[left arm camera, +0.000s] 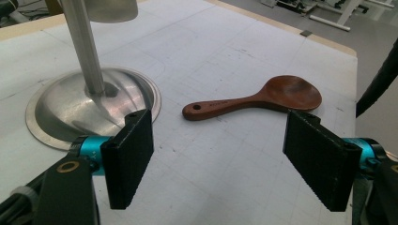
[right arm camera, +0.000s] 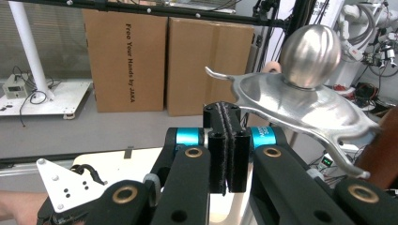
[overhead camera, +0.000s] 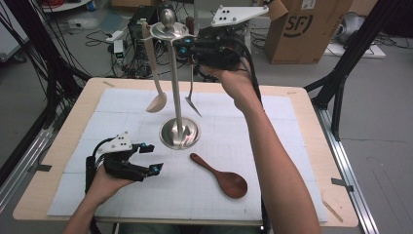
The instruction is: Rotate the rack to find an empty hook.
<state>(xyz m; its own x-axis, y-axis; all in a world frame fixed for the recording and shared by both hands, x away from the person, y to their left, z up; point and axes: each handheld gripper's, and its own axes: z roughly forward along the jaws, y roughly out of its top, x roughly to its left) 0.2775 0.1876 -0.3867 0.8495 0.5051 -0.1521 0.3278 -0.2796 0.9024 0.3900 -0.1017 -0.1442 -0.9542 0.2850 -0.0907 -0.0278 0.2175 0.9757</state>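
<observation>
A steel utensil stand (overhead camera: 175,83) with a ball-topped hook disc (right arm camera: 300,108) rises from its round base (left arm camera: 61,108) at mid-table. A pale wooden spoon (overhead camera: 155,73) hangs from a hook on its left side. A thin metal fork (overhead camera: 191,92) dangles to the right of the pole, its handle running up into my right gripper (overhead camera: 185,48), which is shut (right arm camera: 225,117) beside the disc. A dark brown wooden spoon (overhead camera: 221,178) (left arm camera: 263,98) lies flat on the mat. My left gripper (overhead camera: 153,157) rests low at the front left, open (left arm camera: 224,154) and empty, with the brown spoon lying beyond it.
A white gridded mat (overhead camera: 253,122) covers the wooden tabletop (overhead camera: 311,146). Cardboard boxes (overhead camera: 304,29) (right arm camera: 124,61), electronics and cables stand on the floor behind the table. Black frame struts (overhead camera: 341,73) rise at the table's right and left.
</observation>
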